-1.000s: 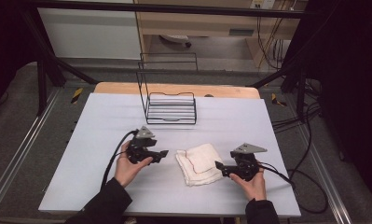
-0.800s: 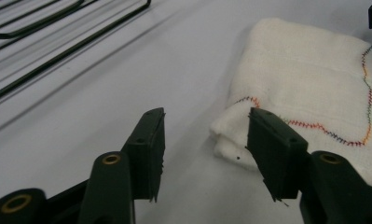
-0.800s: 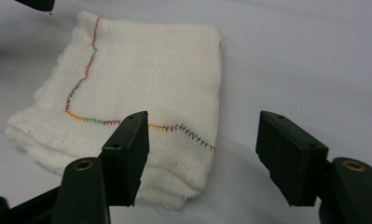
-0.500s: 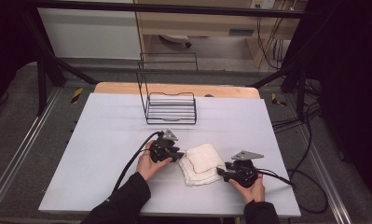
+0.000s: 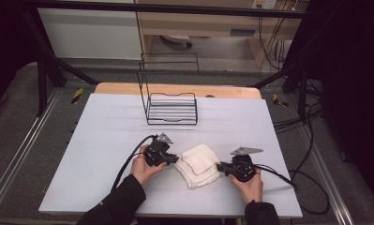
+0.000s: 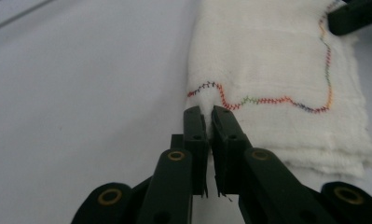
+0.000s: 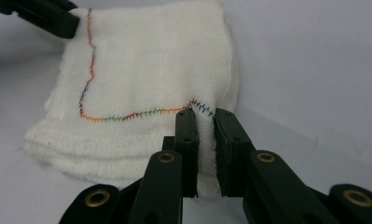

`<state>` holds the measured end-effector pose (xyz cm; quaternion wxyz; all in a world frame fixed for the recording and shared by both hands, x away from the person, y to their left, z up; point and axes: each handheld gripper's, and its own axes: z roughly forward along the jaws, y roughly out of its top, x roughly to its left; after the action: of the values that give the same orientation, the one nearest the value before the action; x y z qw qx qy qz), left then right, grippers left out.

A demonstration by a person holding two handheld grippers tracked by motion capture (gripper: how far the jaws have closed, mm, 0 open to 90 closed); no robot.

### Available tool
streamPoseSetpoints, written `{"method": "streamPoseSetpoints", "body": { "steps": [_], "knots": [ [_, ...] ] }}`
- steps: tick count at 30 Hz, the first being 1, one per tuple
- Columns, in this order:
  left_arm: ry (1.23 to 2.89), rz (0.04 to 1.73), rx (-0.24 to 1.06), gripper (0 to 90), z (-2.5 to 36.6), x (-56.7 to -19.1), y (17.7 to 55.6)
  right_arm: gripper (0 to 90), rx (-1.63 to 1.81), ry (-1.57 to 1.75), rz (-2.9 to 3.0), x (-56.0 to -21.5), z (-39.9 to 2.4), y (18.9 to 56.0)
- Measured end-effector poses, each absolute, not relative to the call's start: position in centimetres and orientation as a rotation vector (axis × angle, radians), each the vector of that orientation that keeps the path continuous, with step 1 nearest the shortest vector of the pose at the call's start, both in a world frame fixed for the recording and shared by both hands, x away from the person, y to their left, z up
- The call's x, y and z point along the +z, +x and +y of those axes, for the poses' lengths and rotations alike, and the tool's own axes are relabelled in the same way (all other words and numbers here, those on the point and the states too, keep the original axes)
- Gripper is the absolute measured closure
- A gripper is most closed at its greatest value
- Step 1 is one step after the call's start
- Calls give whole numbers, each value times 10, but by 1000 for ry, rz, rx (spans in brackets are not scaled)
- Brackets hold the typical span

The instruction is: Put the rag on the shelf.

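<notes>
A folded white cloth (image 5: 198, 164) with a multicoloured stitched line lies on the near middle of the white table (image 5: 105, 140). My left gripper (image 5: 175, 160) is at the cloth's left corner; its jaws have just been closing and now pinch a fold of the cloth (image 6: 272, 70) between them (image 6: 208, 114). My right gripper (image 5: 220, 167) is at the cloth's right corner; its jaws have just been closing too and squeeze the cloth's (image 7: 151, 70) corner (image 7: 205, 116). The other gripper's black jaw tip shows at a far corner of the cloth in each gripper view.
A black wire rack (image 5: 170, 105) stands at the back middle of the table, with a tall wire frame at its left side. Cables (image 5: 287, 180) trail from both grippers across the table. Black frame posts stand beyond the table's far corners.
My left gripper has moved right to the cloth's left corner and shut on it. My right gripper has stayed at the cloth's right corner and shut on it.
</notes>
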<state>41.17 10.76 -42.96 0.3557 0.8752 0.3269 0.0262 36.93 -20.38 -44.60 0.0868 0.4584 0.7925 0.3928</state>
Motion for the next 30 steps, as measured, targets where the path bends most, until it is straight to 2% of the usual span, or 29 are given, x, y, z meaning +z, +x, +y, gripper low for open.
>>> {"method": "streamPoseSetpoints", "body": {
  "steps": [8, 14, 19, 23, 26, 30],
  "knots": [
    [2226, 904, 110, 837, 125, -429, 365, 797, 1162, 1201, 2426, -446, -181, 395],
    [2242, 900, 170, 797, 125, -434, 361, 754, 1171, 1161, 2416, -449, -180, 395],
    [2217, 878, 199, 643, 127, -424, 369, 546, 1234, 1131, 2370, -442, -183, 389],
    [2184, 874, 213, 471, 120, -413, 387, 361, 1260, 1156, 2308, -438, -191, 384],
    [2179, 878, 206, 352, 114, -409, 398, 257, 1252, 1178, 2292, -441, -198, 381],
    [2191, 903, 211, 262, 102, -410, 418, 182, 1209, 1187, 2304, -444, -204, 376]
  ]
}}
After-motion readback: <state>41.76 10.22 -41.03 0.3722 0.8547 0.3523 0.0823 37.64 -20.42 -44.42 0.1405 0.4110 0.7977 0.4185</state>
